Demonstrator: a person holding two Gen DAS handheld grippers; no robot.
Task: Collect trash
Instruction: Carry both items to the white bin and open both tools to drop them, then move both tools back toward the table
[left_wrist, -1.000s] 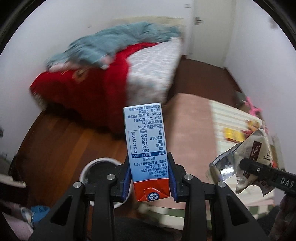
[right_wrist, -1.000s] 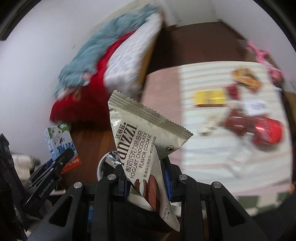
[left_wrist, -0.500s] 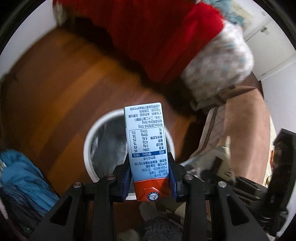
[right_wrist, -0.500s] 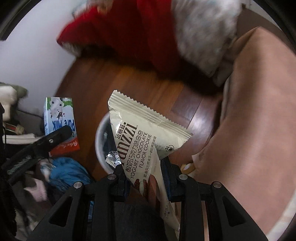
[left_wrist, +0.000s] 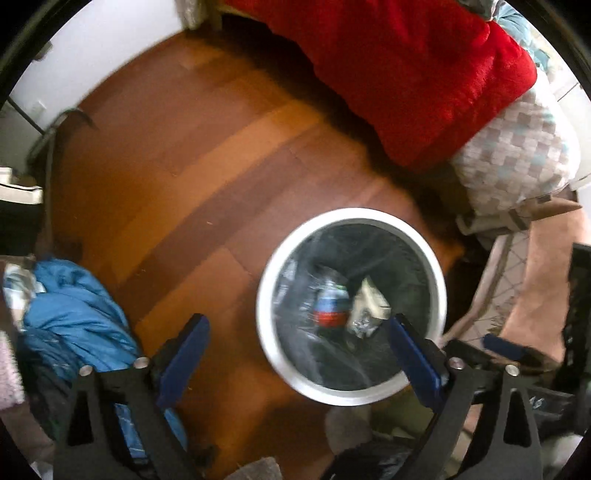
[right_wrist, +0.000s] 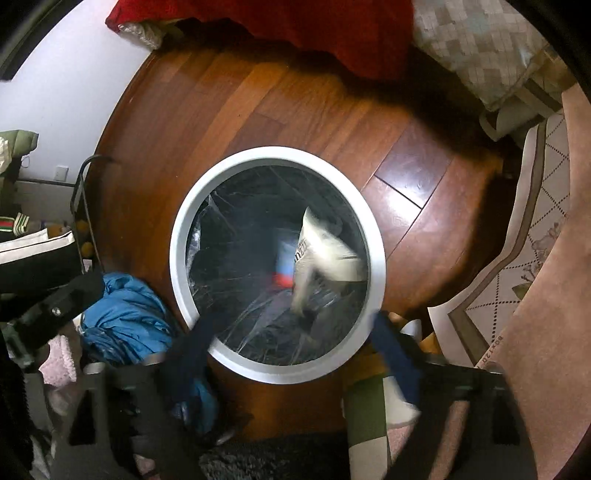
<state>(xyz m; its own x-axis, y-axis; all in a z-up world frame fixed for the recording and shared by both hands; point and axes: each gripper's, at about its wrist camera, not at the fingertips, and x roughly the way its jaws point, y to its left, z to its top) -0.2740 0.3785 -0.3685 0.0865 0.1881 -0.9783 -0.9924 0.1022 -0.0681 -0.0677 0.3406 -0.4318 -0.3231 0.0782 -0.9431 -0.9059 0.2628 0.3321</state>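
Observation:
A round white trash bin (left_wrist: 266, 295) with a black liner stands on the wooden floor; it also shows in the right wrist view (right_wrist: 177, 251). Inside lie the blue-and-red milk carton (left_wrist: 328, 308) and the beige cookie wrapper (left_wrist: 371, 302). In the right wrist view the wrapper (right_wrist: 325, 251) is blurred over the carton (right_wrist: 284, 264). My left gripper (left_wrist: 297, 354) is open and empty above the bin's near rim. My right gripper (right_wrist: 291, 350) is open and empty above the bin; its fingers are blurred.
A bed with a red blanket (left_wrist: 406, 66) and a checked quilt (left_wrist: 517, 155) stands beyond the bin. A blue garment (left_wrist: 74, 317) lies left of the bin. A patterned rug (right_wrist: 517, 258) lies to the right.
Both grippers have opened over the bin. The milk carton left the left gripper and the cookie wrapper left the right; both are now inside the bin.

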